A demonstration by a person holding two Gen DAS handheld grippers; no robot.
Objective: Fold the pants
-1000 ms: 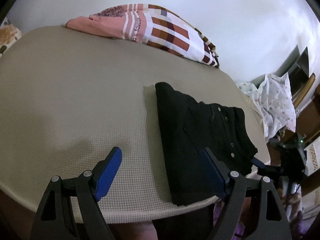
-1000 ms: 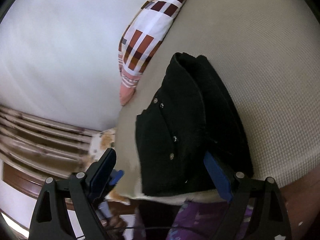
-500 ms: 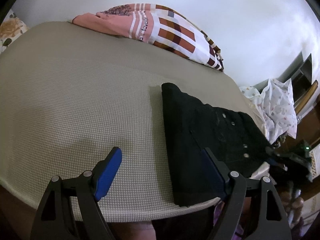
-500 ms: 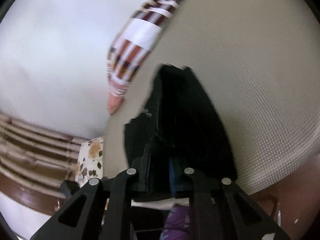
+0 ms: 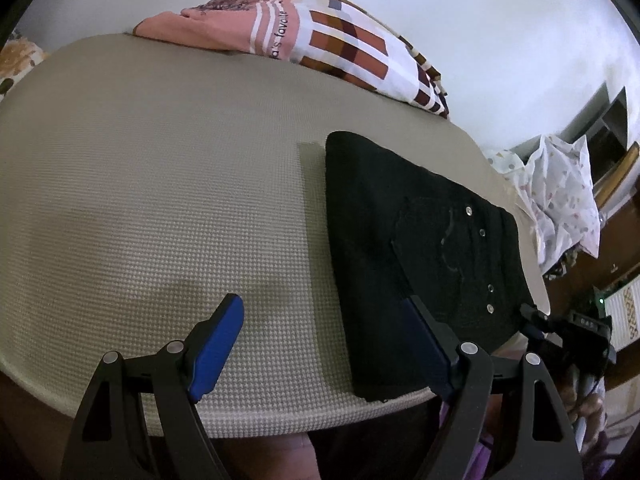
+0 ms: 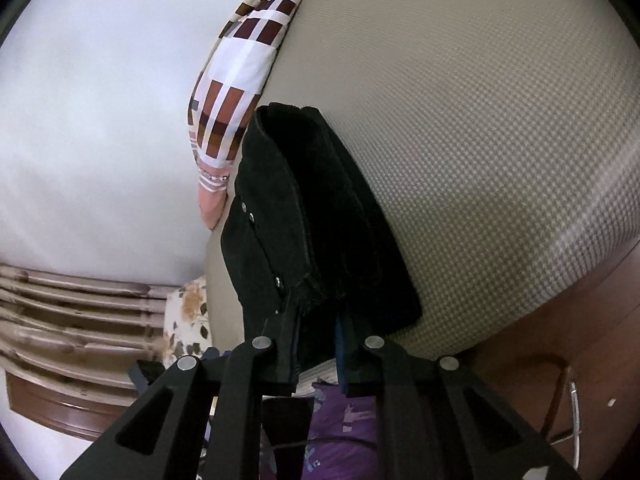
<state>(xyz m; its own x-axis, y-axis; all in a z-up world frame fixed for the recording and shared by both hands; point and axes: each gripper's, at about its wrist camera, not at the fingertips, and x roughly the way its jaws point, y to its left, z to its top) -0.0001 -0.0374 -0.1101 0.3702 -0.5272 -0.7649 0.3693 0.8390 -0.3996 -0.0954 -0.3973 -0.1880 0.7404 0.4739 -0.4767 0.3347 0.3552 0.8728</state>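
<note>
right gripper (image 6: 318, 334) now clamped on black pants (image 5: 404, 248) edge, was spread | left gripper (image 5: 324, 340) spread wide above bed (image 5: 160, 200)

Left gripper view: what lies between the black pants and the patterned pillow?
Only bare beige mattress separates the pants from the pillow, seen in the left wrist view.
</note>
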